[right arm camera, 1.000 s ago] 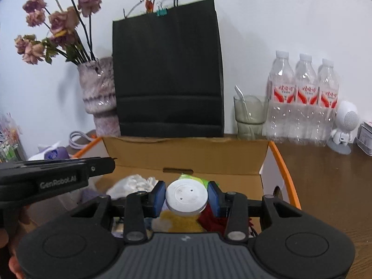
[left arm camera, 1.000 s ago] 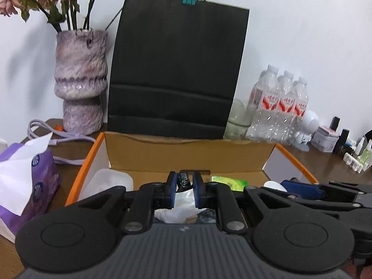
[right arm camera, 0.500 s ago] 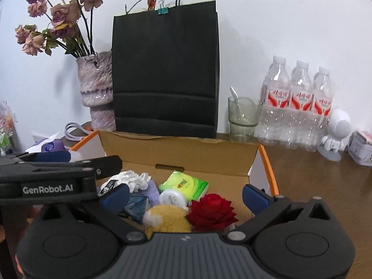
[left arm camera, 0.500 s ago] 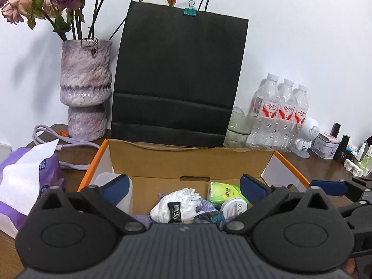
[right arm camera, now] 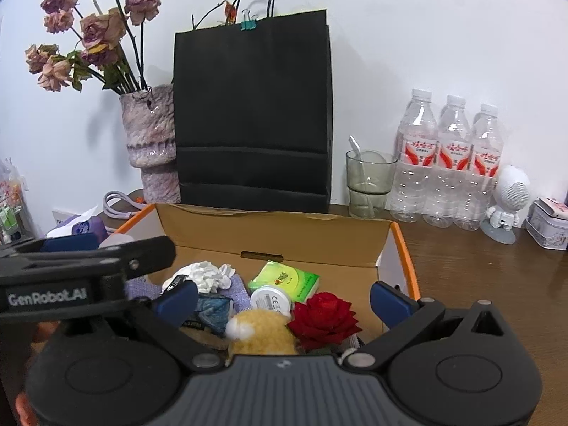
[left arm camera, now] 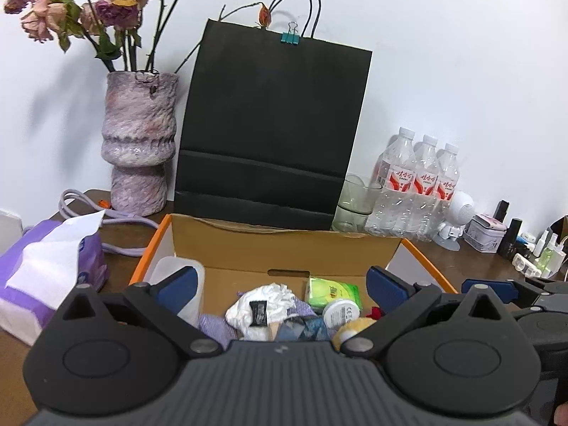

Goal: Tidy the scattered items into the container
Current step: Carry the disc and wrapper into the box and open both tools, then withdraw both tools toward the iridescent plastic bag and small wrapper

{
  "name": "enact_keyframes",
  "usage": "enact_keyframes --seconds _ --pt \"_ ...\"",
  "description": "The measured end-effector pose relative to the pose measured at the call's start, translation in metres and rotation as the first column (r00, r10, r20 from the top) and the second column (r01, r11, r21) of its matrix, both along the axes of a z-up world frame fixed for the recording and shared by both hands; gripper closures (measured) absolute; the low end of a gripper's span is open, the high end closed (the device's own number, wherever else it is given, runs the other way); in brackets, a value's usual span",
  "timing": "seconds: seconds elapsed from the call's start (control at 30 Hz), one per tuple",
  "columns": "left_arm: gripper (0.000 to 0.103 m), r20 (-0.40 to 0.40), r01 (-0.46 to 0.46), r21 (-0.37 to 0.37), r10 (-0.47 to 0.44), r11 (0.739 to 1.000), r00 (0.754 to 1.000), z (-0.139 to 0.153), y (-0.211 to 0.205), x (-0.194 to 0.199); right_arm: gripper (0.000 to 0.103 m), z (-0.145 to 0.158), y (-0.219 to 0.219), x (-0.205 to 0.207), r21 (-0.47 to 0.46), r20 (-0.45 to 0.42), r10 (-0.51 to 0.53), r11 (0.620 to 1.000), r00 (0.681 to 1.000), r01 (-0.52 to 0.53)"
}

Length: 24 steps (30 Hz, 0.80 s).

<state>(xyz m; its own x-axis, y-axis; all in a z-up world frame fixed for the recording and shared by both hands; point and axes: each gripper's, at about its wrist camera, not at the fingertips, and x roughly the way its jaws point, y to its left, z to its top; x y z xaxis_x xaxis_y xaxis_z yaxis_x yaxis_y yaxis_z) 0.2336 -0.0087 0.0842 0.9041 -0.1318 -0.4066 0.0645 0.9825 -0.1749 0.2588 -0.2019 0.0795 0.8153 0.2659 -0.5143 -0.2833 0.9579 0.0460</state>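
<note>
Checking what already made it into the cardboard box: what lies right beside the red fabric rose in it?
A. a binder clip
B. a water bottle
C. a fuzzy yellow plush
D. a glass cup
C: in the right wrist view the fuzzy yellow plush lies against the red fabric rose inside the cardboard box.

Both the left gripper (left arm camera: pixel 280 284) and right gripper (right arm camera: pixel 282 296) are matte black with blue finger pads, silver pivot screws at six o'clock and ribbed grey bodies.

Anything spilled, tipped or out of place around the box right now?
Nothing stands out. The items lie loosely heaped inside the box, none hanging over its rim. The bottles, glass and vase behind it stand upright.
</note>
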Motion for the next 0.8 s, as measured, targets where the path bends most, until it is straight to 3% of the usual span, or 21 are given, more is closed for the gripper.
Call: enact_keyframes --seconds 0.2,0.43,0.8 --pt "0.000 0.022 -0.028 -0.015 0.029 0.999 0.999 0.007 0.012 -0.041 0.000 0.002 -0.005 -0.035 0.004 0.009 -0.003 1.000 1.000 0.002" --pt "0.000 0.011 -0.017 0.043 0.017 0.999 1.000 -0.002 0.016 -0.095 0.000 -0.003 -0.015 -0.093 0.016 0.020 0.002 1.000 1.000 -0.003" --pt "0.000 -0.046 0.042 0.057 -0.039 0.998 0.998 -0.031 0.007 -0.151 0.000 -0.055 -0.041 -0.151 -0.007 -0.055 -0.066 0.998 0.996 0.065"
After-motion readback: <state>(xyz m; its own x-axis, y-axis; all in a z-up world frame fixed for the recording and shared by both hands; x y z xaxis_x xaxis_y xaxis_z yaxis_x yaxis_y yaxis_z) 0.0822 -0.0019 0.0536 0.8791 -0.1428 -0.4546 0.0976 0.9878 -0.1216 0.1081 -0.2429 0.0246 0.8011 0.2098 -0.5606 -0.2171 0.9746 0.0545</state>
